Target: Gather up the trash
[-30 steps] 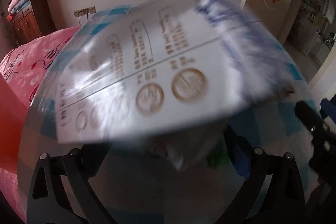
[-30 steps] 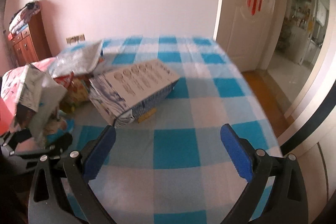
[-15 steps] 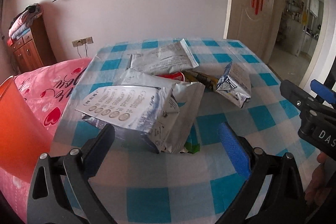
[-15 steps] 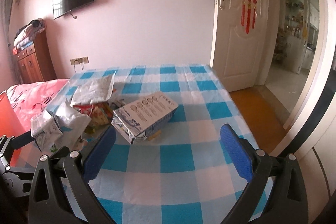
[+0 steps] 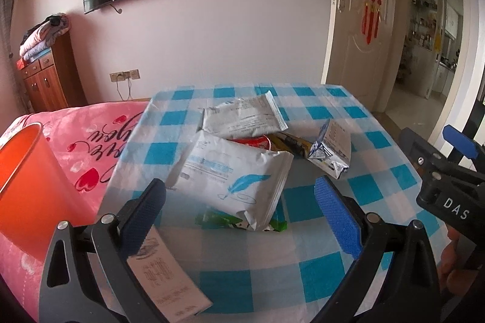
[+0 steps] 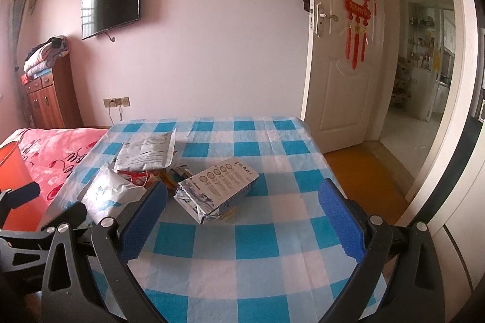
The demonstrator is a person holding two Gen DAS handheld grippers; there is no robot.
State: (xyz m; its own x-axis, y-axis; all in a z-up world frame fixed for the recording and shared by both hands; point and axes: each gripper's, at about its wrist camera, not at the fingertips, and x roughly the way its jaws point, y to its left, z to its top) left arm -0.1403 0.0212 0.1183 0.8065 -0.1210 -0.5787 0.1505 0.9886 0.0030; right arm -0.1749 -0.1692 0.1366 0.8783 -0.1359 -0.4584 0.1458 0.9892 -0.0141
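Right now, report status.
Left gripper open, right gripper open, both empty. Wrapper pile and crushed carton on the checked table. Orange bin left, unobstructed.

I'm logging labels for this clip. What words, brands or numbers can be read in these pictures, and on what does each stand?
"DAS": white letters on the right gripper, cut off at the frame edge.
Looping black script on the pink bedspread: upside down, not legible.
White packet with the blue feather, milk carton, grey packet, paper slip: print too small or blurred.
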